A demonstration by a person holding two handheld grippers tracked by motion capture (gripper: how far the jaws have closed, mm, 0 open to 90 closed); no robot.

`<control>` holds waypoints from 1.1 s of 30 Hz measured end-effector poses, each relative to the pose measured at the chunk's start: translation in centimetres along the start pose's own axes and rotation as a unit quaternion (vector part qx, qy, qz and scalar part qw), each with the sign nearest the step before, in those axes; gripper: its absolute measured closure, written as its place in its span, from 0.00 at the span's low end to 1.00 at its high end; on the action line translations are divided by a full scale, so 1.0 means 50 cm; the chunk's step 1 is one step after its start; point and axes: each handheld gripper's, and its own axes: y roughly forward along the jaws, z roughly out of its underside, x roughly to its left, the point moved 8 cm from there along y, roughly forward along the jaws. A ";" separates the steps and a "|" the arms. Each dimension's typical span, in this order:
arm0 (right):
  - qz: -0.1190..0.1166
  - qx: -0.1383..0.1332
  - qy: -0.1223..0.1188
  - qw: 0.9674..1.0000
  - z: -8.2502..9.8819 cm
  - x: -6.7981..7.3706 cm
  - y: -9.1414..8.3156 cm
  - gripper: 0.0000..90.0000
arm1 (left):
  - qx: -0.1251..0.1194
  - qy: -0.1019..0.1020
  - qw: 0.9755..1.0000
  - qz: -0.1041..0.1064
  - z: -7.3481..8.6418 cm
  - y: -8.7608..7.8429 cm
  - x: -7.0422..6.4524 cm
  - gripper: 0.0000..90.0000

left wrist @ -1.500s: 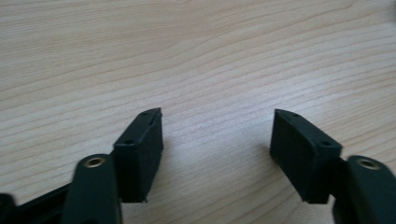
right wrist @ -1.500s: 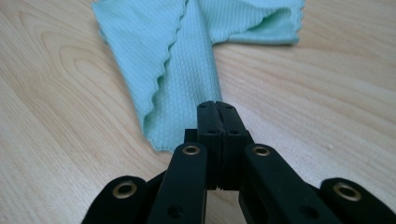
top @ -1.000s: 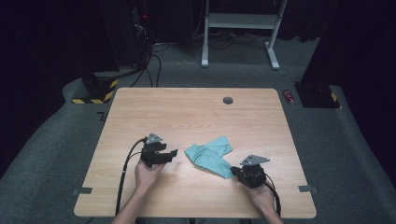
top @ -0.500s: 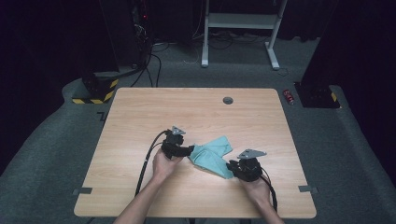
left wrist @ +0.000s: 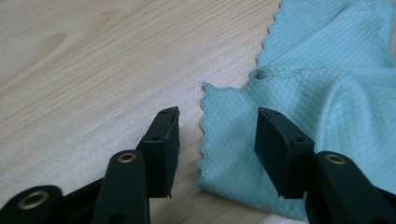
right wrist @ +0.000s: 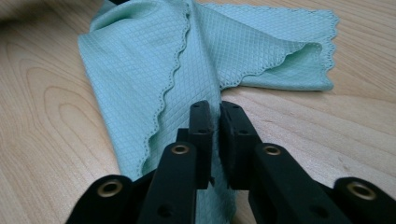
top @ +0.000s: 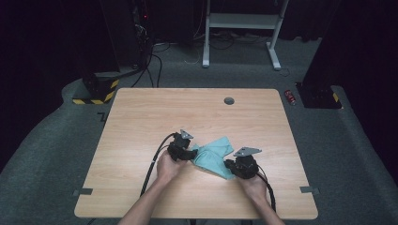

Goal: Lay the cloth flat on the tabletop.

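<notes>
A light teal cloth point(top: 215, 155) lies rumpled and partly folded on the wooden table point(top: 141, 117), near the front middle. My left gripper point(top: 187, 153) sits at the cloth's left edge; in the left gripper view it point(left wrist: 217, 140) is open, its jaws straddling the scalloped corner of the cloth point(left wrist: 322, 93). At the near right end of the cloth my right gripper point(top: 231, 164) holds on. In the right gripper view it point(right wrist: 218, 126) is shut on a fold of the cloth point(right wrist: 154, 60).
A small dark round disc point(top: 229, 101) lies near the table's far edge. Black cables point(top: 152, 164) trail from both grippers toward the front edge. Dark stands, a white frame point(top: 239, 21) and a yellow-black striped base point(top: 94, 98) stand on the floor beyond.
My left gripper has moved right across the table to the cloth's left edge. The right gripper shifted a little left, and the cloth has bunched slightly.
</notes>
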 end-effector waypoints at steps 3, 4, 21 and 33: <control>-0.002 0.000 -0.006 1.000 0.000 0.002 0.001 0.96 | 0.000 0.000 1.000 0.003 -0.003 0.002 -0.003 0.62; -0.002 0.002 -0.007 1.000 0.000 0.003 0.001 0.97 | 0.000 0.002 1.000 0.004 -0.004 0.002 -0.004 0.64; -0.002 0.002 -0.004 1.000 -0.002 0.002 0.003 0.98 | -0.002 0.018 0.999 0.047 -0.004 0.001 -0.023 0.98; 0.001 -0.004 -0.002 1.000 -0.005 0.003 -0.011 0.98 | -0.044 0.055 0.994 0.088 -0.011 -0.078 -0.041 0.99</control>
